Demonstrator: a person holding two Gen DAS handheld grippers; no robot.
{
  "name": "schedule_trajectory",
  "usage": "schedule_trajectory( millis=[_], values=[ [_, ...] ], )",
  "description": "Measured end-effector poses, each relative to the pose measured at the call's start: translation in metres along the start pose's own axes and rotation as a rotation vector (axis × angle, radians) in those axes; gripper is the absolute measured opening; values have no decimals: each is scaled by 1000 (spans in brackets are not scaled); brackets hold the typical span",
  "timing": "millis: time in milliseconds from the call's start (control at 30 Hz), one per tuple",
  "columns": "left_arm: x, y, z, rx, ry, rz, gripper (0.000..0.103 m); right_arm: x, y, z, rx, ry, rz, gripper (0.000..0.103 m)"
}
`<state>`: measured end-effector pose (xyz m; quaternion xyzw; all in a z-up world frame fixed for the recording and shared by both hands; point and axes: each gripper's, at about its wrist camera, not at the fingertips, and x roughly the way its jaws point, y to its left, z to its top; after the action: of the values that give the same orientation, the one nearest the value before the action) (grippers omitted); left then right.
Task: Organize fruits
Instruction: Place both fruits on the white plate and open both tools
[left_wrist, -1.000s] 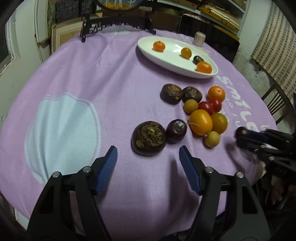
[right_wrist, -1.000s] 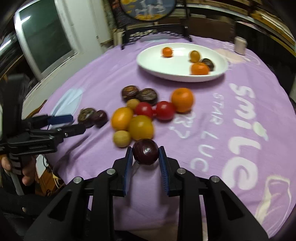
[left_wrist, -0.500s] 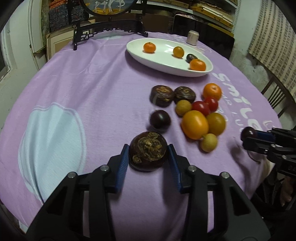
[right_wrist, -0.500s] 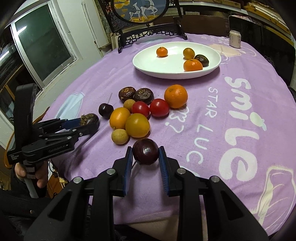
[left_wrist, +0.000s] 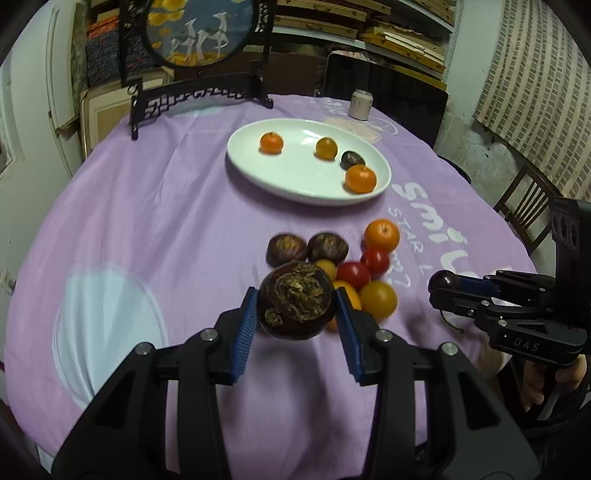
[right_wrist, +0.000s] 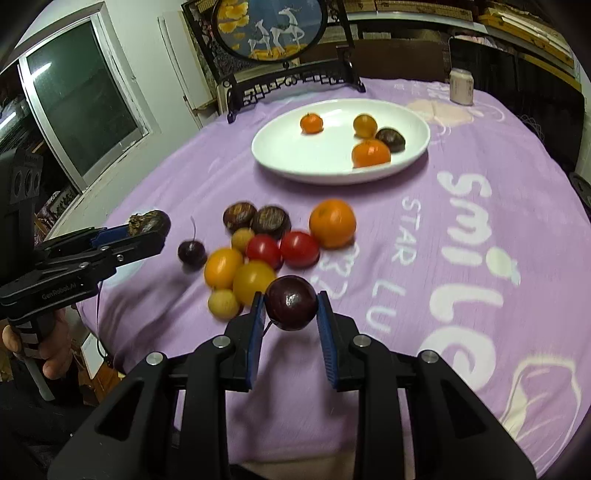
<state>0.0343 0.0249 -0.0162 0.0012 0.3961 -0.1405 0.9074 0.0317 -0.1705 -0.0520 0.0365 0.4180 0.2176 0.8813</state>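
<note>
My left gripper (left_wrist: 295, 314) is shut on a large dark mangosteen (left_wrist: 295, 300) and holds it above the cloth; it also shows in the right wrist view (right_wrist: 147, 227). My right gripper (right_wrist: 290, 308) is shut on a dark plum (right_wrist: 290, 302), held above the table's near edge; it shows at the right of the left wrist view (left_wrist: 445, 282). A white oval plate (left_wrist: 288, 181) at the back holds two oranges, a yellow fruit and a dark fruit. A cluster of loose fruits (right_wrist: 258, 251) lies mid-table, with a dark cherry (right_wrist: 191, 253) at its left.
The round table has a purple cloth (left_wrist: 166, 206) with white lettering. A black stand with a round painted screen (left_wrist: 199, 33) stands at the back edge. A small white jar (left_wrist: 360, 105) stands behind the plate. A wooden chair (left_wrist: 524, 206) is at the right.
My left gripper closed on the mangosteen and has lifted it off the cloth. The dark cherry rolled a little away. My right gripper has risen slightly with the plum.
</note>
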Motion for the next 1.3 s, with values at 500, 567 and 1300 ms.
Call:
schedule_trajectory(
  millis=[500,567,1300],
  values=[
    [96,14,166,-17,16,58,42,47,-20,145,-122,-68,-102,29],
    [118,17,187,-33,28,66,42,66,-25,167,-126,-69,-122,29],
    [133,45,189,-129,-24,65,52,123,-50,190,-115,-80,-161,40]
  ],
)
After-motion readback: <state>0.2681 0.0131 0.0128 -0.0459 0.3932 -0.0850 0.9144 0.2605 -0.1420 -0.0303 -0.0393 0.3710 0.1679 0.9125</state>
